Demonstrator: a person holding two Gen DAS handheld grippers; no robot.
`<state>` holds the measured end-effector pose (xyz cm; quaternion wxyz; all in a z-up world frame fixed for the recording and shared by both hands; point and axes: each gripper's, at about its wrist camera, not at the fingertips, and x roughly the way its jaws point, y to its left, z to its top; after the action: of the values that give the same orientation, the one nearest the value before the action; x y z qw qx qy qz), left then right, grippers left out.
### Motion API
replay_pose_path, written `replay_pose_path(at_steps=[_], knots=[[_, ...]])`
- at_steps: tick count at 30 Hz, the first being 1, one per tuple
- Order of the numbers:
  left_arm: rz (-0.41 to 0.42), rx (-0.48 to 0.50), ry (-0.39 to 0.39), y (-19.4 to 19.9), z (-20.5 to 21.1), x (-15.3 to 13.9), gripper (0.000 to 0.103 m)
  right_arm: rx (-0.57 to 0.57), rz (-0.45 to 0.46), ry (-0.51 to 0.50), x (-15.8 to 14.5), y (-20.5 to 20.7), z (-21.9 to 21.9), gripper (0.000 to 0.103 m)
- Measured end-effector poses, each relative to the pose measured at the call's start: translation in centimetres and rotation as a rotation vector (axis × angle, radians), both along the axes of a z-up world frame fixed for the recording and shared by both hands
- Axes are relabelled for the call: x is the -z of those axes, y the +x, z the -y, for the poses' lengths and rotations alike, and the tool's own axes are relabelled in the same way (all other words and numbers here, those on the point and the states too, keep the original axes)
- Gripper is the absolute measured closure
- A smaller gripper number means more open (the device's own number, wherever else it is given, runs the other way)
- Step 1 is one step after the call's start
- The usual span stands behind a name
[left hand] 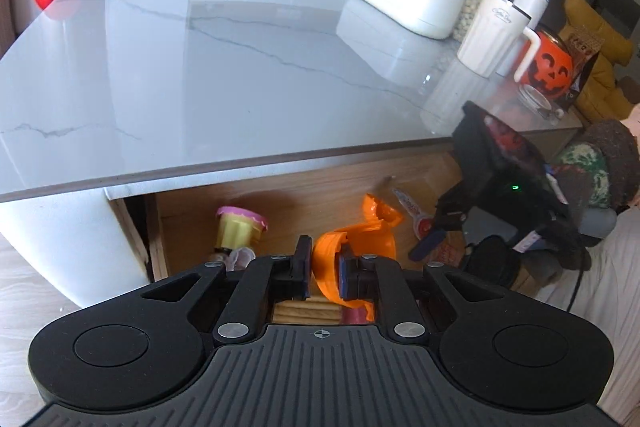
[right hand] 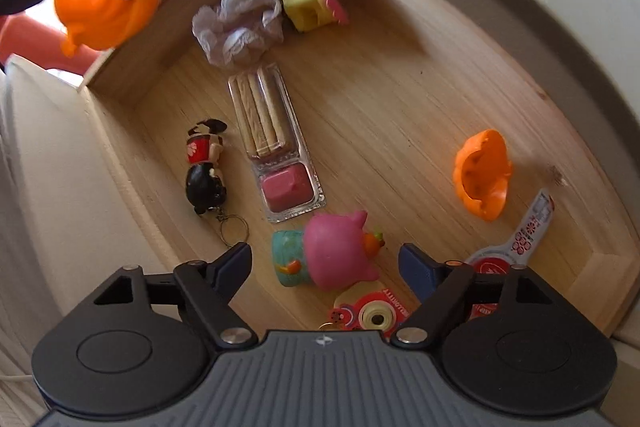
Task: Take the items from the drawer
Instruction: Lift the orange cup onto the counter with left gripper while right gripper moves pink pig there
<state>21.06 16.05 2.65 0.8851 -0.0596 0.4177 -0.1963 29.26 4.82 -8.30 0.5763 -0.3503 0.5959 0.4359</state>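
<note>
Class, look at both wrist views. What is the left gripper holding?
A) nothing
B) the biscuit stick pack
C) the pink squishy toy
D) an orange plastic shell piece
D: the left gripper is shut on an orange shell piece, lifted above the drawer.

Camera keychain (right hand: 370, 315): partly hidden by the right gripper (right hand: 325, 263).
Far orange piece (left hand: 380, 211): possibly a shell; shape blurred.
</note>
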Motion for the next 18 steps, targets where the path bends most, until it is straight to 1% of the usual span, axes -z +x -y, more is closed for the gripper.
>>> replay_pose_path(at_steps=[3, 4, 5, 6, 8, 9, 11, 13, 16, 18], knots=[[-0.01, 0.025, 0.01, -0.3, 0.7, 0.5, 0.089, -0.023, -0.044, -0.103, 2.4, -0.1, -1.4, 0.022], [-0.012, 0.032, 0.014, -0.4, 0.9, 0.6, 0.089, -0.026, -0.043, -0.129, 3.1, -0.2, -1.6, 0.022], [-0.013, 0.037, 0.021, -0.6, 0.9, 0.7, 0.089, -0.028, -0.037, -0.144, 3.5, -0.2, -1.8, 0.022], [-0.013, 0.039, 0.028, -0.7, 1.1, 0.8, 0.089, -0.024, -0.05, -0.138, 3.8, -0.1, -1.8, 0.023], [-0.01, 0.039, 0.042, -0.7, 1.2, 0.8, 0.089, -0.015, -0.022, -0.128, 3.3, -0.3, -1.8, 0.032], [-0.008, 0.037, 0.047, -0.7, 1.3, 0.8, 0.089, -0.008, 0.003, -0.111, 2.5, -0.7, -1.6, 0.034], [0.0, 0.037, 0.048, -0.8, 1.2, 0.6, 0.089, 0.005, 0.032, -0.044, 0.3, -1.1, -0.6, 0.035], [0.021, 0.039, 0.026, -0.6, 1.5, 0.2, 0.089, 0.045, 0.073, 0.033, -2.5, -1.5, 1.1, 0.035], [0.057, -0.001, -0.045, 0.6, 1.7, -1.4, 0.089, 0.113, 0.151, 0.165, -7.0, -2.4, 4.5, 0.035], [0.098, -0.064, -0.1, 2.2, 1.8, -2.9, 0.089, 0.167, 0.186, 0.241, -9.2, -3.1, 6.8, 0.035]])
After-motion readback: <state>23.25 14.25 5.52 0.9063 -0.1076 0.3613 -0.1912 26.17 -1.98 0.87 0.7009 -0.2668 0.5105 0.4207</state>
